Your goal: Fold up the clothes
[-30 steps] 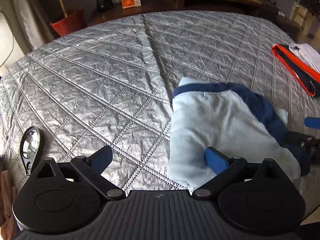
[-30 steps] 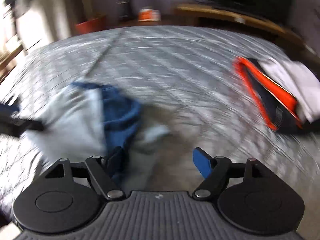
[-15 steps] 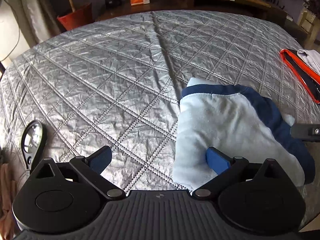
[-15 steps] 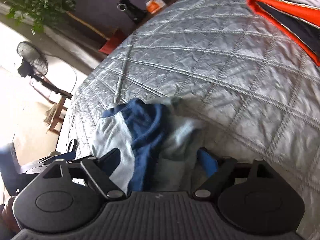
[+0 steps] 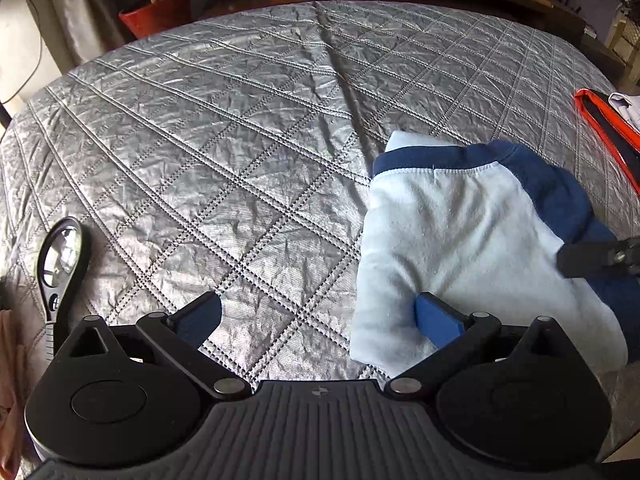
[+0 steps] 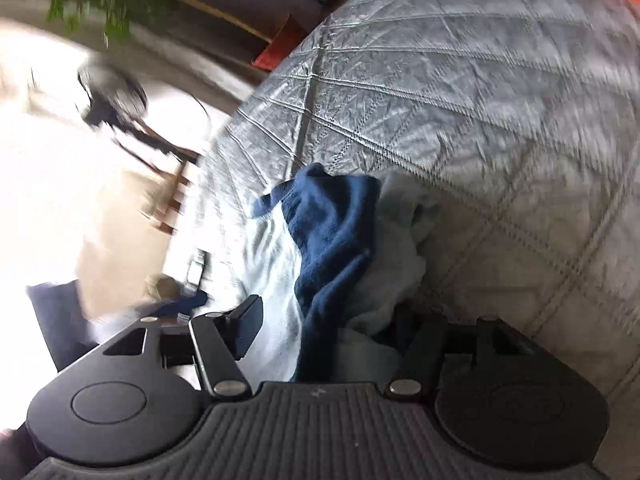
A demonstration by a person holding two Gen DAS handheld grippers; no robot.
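A grey quilted bedspread carried a light-blue garment with navy trim near its right edge. The left gripper stood wide open, one pad on the garment. The right gripper was closing around bunched cloth.

Left gripper: jaws spread wide, pitched steeply downward, blue pads at 8 and 4 o'clock of its own view, right pad resting on cloth, nothing clamped. Right gripper: rolled sideways, jaws closing, cloth bunched between them; one black finger also seen at 3 o'clock of the left view.
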